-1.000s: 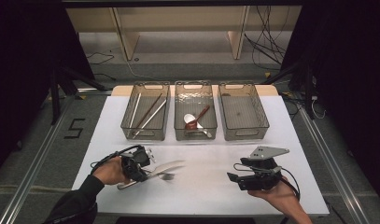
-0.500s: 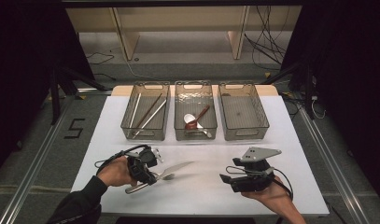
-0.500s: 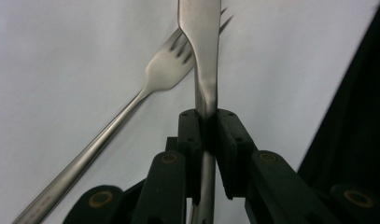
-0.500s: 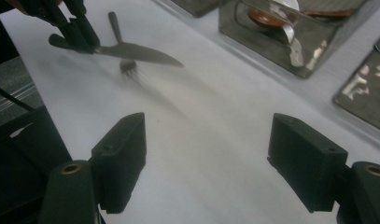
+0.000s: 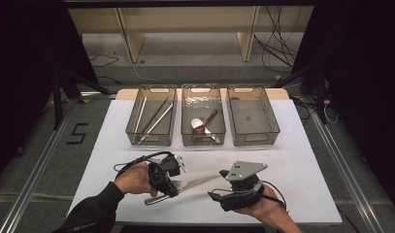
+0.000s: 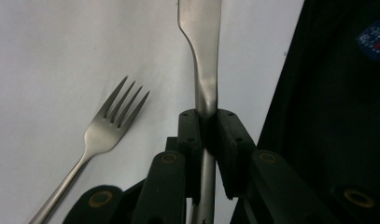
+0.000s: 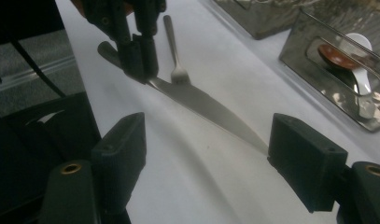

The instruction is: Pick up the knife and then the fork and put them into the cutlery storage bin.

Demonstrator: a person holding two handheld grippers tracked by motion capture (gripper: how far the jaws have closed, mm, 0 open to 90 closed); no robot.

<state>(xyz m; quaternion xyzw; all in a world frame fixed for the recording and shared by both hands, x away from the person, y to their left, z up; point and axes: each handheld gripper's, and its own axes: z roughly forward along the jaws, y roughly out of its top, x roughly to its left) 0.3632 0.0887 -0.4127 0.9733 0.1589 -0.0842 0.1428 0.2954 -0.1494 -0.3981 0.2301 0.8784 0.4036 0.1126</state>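
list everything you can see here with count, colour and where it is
table: 1, white top, centre of the high view
bins: 3, clear grey, in a row at the table's far side
chopsticks: a few, pale and dark, in the left bin
spoons: at least 2, one white, one reddish brown, in the middle bin
knife: 1, silver, clamped in the left gripper, blade towards the right gripper
fork: 1, silver, flat on the table beside the knife
left gripper: 1, black, shut on the knife
right gripper: 1, black, jaws open at the blade tip
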